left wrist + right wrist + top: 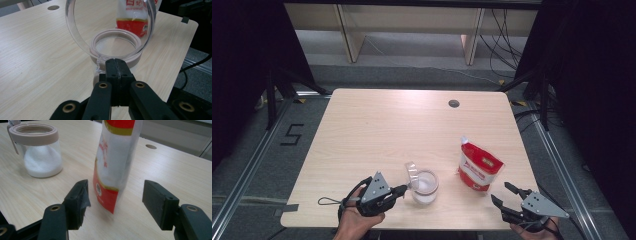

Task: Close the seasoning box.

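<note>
1. Looking down from the high view, I see the left claw (401, 189) at the near edge of the worktop (377, 130), closed tight on the tab of the clear lid (413, 171).
2. I see the lid standing open, hinged up off the jar (425, 187); in the left gripper view the clear ring (110, 27) rises upright just beyond my shut jaws, with the jar's beige rim (116, 46) behind it.
3. I note the jar sits near the front middle of the worktop, holding a heap of white grains (43, 161).
4. I hold the right claw (507, 194) at the near right corner, jaws well apart and gripping nothing.
5. I see the red-and-white pouch (480, 170) standing upright just beyond that claw; in the right gripper view the pouch (113, 162) stands ahead of the gap between the jaws, touching neither pad, and partly blocks the way to the far side.
6. I see jar and pouch near each other but apart.
7. I note a pale wood-grain worktop with a round grommet hole (454, 103) near the far edge.
8. I see a grey floor around it, a black mark (292, 134) on the left, cables (507, 40) far right, dark curtains at both sides.
</note>
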